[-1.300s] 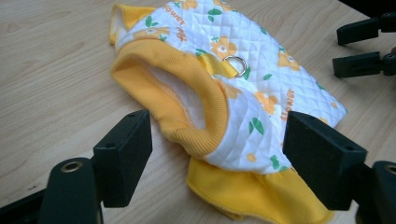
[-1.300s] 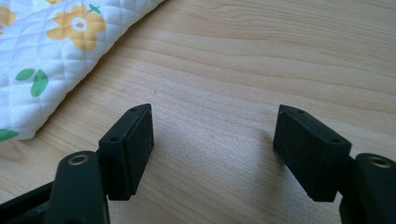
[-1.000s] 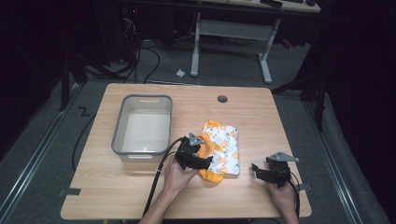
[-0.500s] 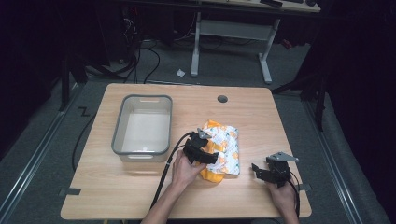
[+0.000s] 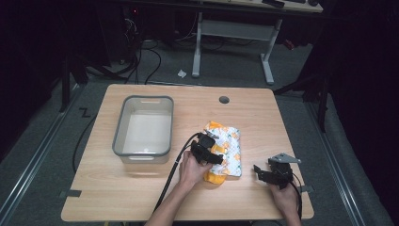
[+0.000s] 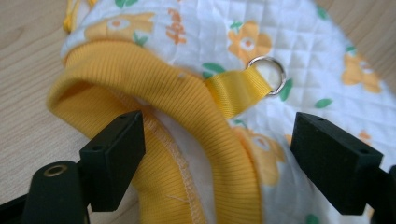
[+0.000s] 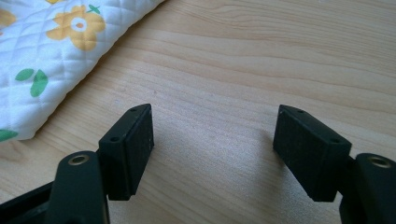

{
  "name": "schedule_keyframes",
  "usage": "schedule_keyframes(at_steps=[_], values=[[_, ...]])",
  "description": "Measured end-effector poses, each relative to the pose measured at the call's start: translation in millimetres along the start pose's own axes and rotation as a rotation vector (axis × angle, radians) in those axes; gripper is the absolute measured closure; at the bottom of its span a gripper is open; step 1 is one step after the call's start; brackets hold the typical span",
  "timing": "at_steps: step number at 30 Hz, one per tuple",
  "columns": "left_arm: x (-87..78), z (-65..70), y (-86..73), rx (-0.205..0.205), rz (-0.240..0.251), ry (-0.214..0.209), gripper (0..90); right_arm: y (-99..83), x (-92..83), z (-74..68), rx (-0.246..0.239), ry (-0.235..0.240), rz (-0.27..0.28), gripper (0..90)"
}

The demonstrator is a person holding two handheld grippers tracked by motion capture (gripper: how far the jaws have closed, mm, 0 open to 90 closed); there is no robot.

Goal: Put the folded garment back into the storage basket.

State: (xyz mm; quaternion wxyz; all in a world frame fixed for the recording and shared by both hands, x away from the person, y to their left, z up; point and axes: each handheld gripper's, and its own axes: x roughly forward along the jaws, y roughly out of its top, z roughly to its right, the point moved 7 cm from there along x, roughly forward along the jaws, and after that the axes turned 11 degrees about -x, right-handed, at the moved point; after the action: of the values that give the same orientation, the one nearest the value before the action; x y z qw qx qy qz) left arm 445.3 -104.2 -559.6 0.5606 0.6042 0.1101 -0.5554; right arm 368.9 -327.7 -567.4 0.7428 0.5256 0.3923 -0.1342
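The light wooden table (image 5: 141, 197) has lots of bare room along its near edge and on its far side, past the small round hole (image 5: 224, 100). The grey see-through plastic bin (image 5: 121, 141) sits at about 9 o'clock from the white quilted cloth with orange flowers and a yellow ribbed edge (image 5: 229, 146), a little apart from it. The cloth lies folded near the middle of the table. The person's left hand (image 5: 190, 170) reaches in from 6 o'clock, and the left gripper (image 6: 217, 144) sits over the cloth's yellow edge. Its jaws have just been opening and stand wide, with the yellow edge and a metal ring (image 6: 267, 74) between them, not squeezed. The right gripper (image 7: 212, 149) rests near the table's 4 o'clock corner, jaws spread over bare wood, holding nothing.
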Motion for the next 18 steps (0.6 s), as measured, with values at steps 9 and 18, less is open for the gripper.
schedule_keyframes(at_steps=[9,18], values=[[0.8,3.1,-1.5,0.058,0.0,0.034,43.0,0.0,0.0,0.0,0.0,0.0,0.0,29.3],[-2.0,4.0,-0.7,0.046,-0.006,-0.021,72.0,0.0,0.0,0.1,0.0,-0.001,0.0,29.3]])
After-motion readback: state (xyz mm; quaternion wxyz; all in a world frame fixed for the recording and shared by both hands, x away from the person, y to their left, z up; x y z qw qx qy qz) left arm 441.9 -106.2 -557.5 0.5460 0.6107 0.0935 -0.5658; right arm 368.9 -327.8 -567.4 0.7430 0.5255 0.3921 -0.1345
